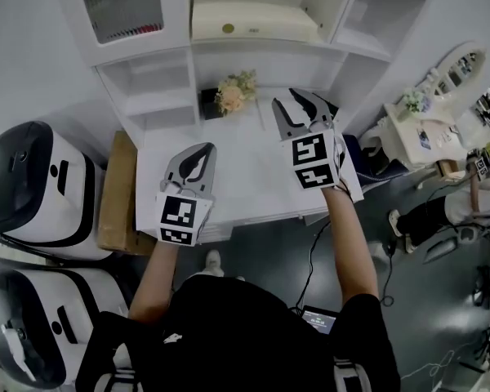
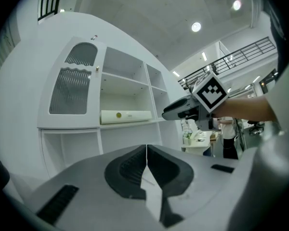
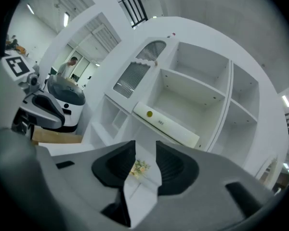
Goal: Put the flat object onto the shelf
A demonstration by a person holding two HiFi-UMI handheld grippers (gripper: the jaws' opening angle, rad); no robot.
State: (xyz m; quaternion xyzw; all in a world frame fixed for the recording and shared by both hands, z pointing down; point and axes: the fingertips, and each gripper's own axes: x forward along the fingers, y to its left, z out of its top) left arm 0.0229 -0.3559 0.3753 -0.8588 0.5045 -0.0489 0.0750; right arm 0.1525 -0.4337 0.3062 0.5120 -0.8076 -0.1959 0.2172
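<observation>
The flat object (image 1: 253, 21) is a long cream slab with a round yellow mark, lying on a middle shelf of the white cabinet (image 1: 155, 72). It shows in the left gripper view (image 2: 126, 116) and in the right gripper view (image 3: 166, 124) too. My left gripper (image 1: 200, 149) hangs over the white desk with its jaws touching, nothing between them (image 2: 147, 148). My right gripper (image 1: 298, 96) is held farther in, near the cabinet's lower shelf, and reaches across the left gripper view (image 2: 183, 109). Its jaws stand a little apart and empty (image 3: 145, 146), well short of the slab.
A small bunch of flowers (image 1: 235, 92) stands at the back of the white desk (image 1: 245, 178). A cardboard box (image 1: 118, 190) and two white-and-black machines (image 1: 33, 190) sit at the left. A side table (image 1: 416, 133) and a person's legs (image 1: 429, 211) are at the right.
</observation>
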